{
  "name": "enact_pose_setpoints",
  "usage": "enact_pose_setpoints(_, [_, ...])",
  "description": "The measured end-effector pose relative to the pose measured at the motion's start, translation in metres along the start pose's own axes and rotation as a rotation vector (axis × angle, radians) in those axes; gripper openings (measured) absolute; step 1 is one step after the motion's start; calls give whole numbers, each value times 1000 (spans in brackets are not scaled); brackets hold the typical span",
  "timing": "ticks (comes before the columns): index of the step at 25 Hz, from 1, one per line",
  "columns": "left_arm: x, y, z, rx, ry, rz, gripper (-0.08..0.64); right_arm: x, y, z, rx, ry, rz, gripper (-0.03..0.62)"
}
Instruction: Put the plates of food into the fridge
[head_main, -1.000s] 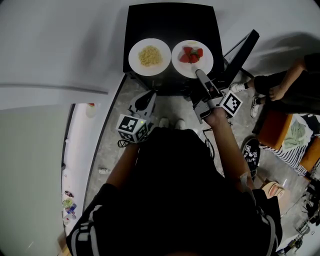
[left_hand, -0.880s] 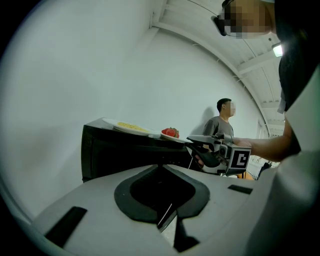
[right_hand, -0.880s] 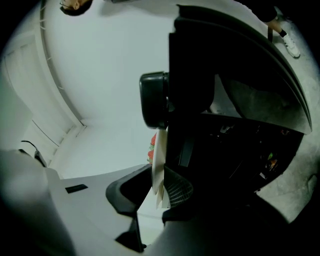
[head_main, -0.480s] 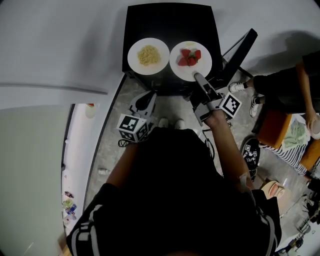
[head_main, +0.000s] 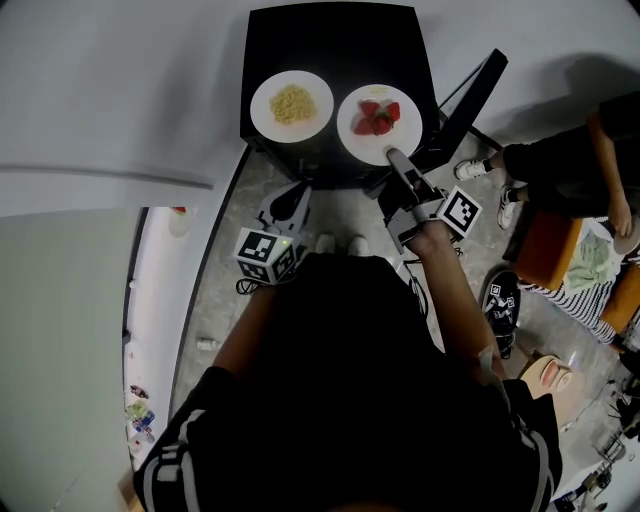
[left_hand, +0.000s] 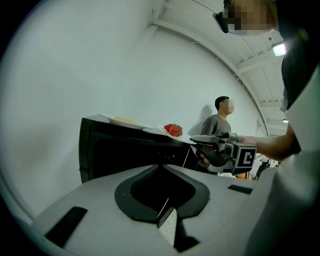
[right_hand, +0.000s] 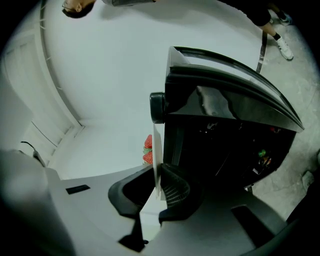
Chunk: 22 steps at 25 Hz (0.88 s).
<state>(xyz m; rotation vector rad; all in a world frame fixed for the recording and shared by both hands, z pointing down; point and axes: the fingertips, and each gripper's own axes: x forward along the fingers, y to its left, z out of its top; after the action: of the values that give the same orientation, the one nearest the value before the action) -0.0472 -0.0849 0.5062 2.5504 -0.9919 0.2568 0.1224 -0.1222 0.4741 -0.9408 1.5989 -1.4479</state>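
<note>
Two white plates stand on top of the black fridge (head_main: 340, 40). The left plate (head_main: 270, 118) holds pasta, the right plate (head_main: 372, 148) holds strawberries (head_main: 377, 117). My right gripper (head_main: 392, 155) reaches the strawberry plate's near rim. Its jaws have just been closing, and they are shut on that rim. In the right gripper view the rim (right_hand: 156, 160) stands edge-on between the jaws of the right gripper (right_hand: 159, 187). My left gripper (head_main: 298, 190) hangs shut and empty in front of the fridge, below the pasta plate; the left gripper (left_hand: 167, 215) shows its jaws together.
The fridge door (head_main: 470, 105) stands open to the right, and the dark inside (right_hand: 235, 150) holds a few items. A seated person (head_main: 560, 170), an orange stool (head_main: 548, 250) and shoes (head_main: 500, 305) are on the floor at right. White walls lie left and behind.
My right gripper has pushed a little forward onto the strawberry plate's rim and its jaws have narrowed round it. The left gripper has stayed where it was.
</note>
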Motion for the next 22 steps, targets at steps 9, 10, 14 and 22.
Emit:
enact_pose_setpoints(9, [-3, -10, -5, 0, 2, -19, 23, -17, 5, -12, 30, 5, -17, 46])
enact_pose_setpoints(10, [-2, -11, -4, 0, 2, -19, 23, -18, 4, -12, 32, 7, -18, 48])
enact_pose_setpoints(14, [0, -10, -5, -2, 2, -17, 23, -24, 4, -14, 36, 7, -12, 47])
enact_pose_setpoints(22, [3, -10, -7, -2, 15, -27, 23, -33, 6, -24, 70, 10, 7, 47])
